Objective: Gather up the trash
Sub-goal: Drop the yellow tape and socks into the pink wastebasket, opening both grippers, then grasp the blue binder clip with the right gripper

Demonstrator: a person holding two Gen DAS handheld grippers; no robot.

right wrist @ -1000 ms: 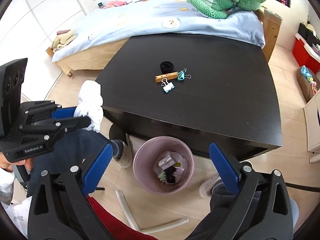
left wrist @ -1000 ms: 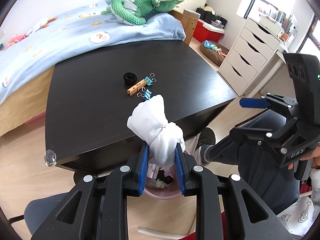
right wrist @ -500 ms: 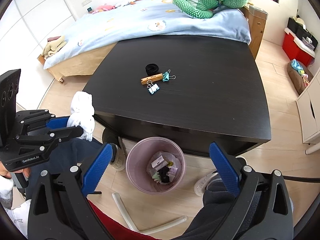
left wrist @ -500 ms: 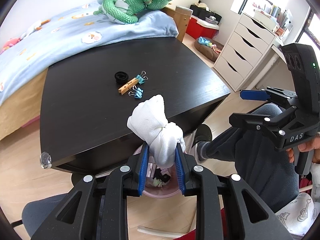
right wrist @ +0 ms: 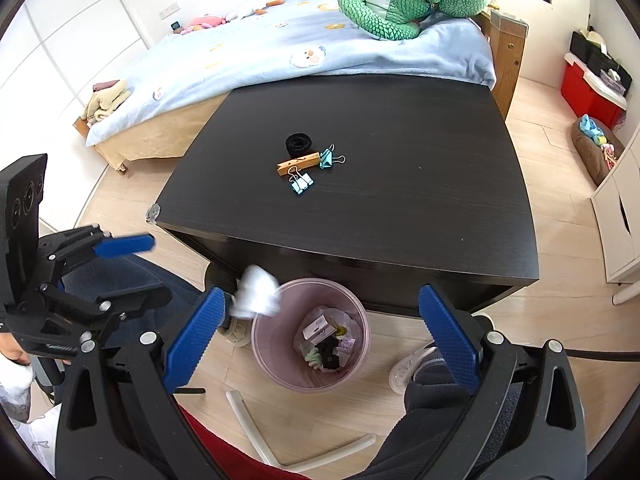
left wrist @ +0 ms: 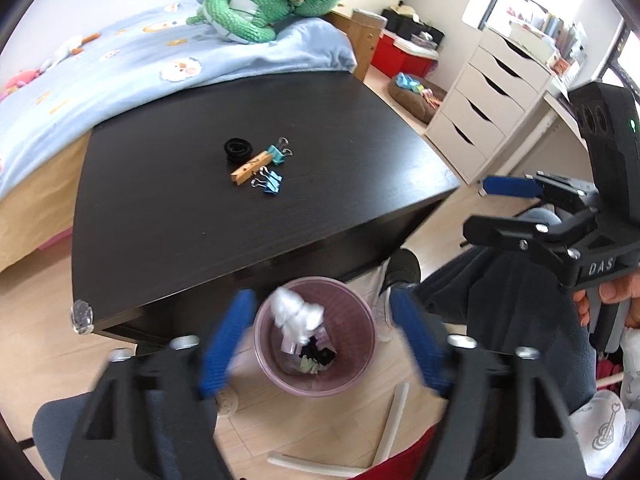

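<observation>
You are dropping the white wad (left wrist: pixel 298 314) into the pink bin (left wrist: pixel 362 376); it is falling, blurred, at the rim nearest the table, and I cannot tell if it is fully inside. Your left gripper (left wrist: pixel 320 344) is standing with its jaws spread wide and holding nothing. Your right gripper (right wrist: pixel 320 338) is also spread wide and empty above the bin.

To do this step well, you are keeping the left gripper centred over the bin mouth, so the soft piece does not catch on the edge.

The wad is looking like crumpled tissue or cloth, light and easy to squeeze. The bin is round, smooth plastic. On the dark wooden table (right wrist: pixel 420 208) are lying a wooden clothespin (right wrist: pixel 298 164), small metal binder clips (right wrist: pixel 301 182) and a black ring (right wrist: pixel 298 143), all hard and small, so they are asking for a precise pinch.
</observation>
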